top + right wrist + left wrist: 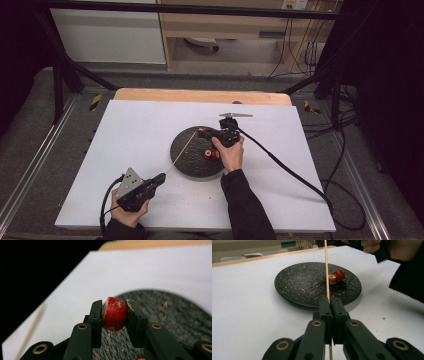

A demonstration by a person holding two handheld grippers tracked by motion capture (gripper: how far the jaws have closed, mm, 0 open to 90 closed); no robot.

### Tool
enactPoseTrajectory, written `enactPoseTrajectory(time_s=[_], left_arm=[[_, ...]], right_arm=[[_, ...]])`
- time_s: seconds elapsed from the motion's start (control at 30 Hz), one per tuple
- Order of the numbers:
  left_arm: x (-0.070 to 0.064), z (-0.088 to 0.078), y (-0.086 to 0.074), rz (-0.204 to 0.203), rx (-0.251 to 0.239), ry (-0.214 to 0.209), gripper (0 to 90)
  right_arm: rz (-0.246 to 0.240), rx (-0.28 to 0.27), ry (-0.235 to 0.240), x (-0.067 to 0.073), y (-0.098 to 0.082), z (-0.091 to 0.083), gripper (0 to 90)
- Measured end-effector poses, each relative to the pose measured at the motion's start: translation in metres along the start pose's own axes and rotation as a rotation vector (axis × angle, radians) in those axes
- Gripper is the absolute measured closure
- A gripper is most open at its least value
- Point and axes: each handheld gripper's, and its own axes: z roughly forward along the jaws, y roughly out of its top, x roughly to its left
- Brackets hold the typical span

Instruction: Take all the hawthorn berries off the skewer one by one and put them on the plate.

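Note:
My left gripper sits near the table's front left, shut on the lower end of a thin wooden skewer. The skewer slants up and away over a round black plate. Over the plate's far side my right gripper is shut on a small red fruit with a hole in its top, close to the skewer's tip. Two more fruit pieces lie on the plate, one showing a pale cut face, one red.
A white sheet covers the table, with a wooden edge at the back. Red crumbs are scattered on the plate and on the sheet near the front. Each gripper trails a black cable. A dark metal frame surrounds the table.

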Motion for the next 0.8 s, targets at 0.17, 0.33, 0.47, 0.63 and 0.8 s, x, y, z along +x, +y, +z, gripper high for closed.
enactPoseTrajectory(time_s=[0.17,0.33,0.47,0.63,0.8], left_arm=[[0.001,0.001,-0.001,-0.01,0.005,0.012,88.5],[0.003,0.001,-0.001,-0.011,0.011,0.017,88.5],[0.003,0.002,-0.001,-0.015,0.015,0.018,88.4],[0.005,0.002,0.0,-0.03,0.021,0.014,88.4],[0.004,0.004,0.0,-0.034,0.032,0.011,88.4]], right_arm=[[-0.025,0.088,-0.03,-0.005,-0.021,0.021,67.9],[-0.051,0.141,-0.045,-0.007,-0.034,0.032,64.6],[-0.083,0.133,-0.052,-0.006,-0.034,0.029,58.8],[-0.13,0.088,-0.047,0.002,-0.027,0.011,48.8],[-0.177,0.052,-0.051,0.005,-0.029,-0.014,31.6]])
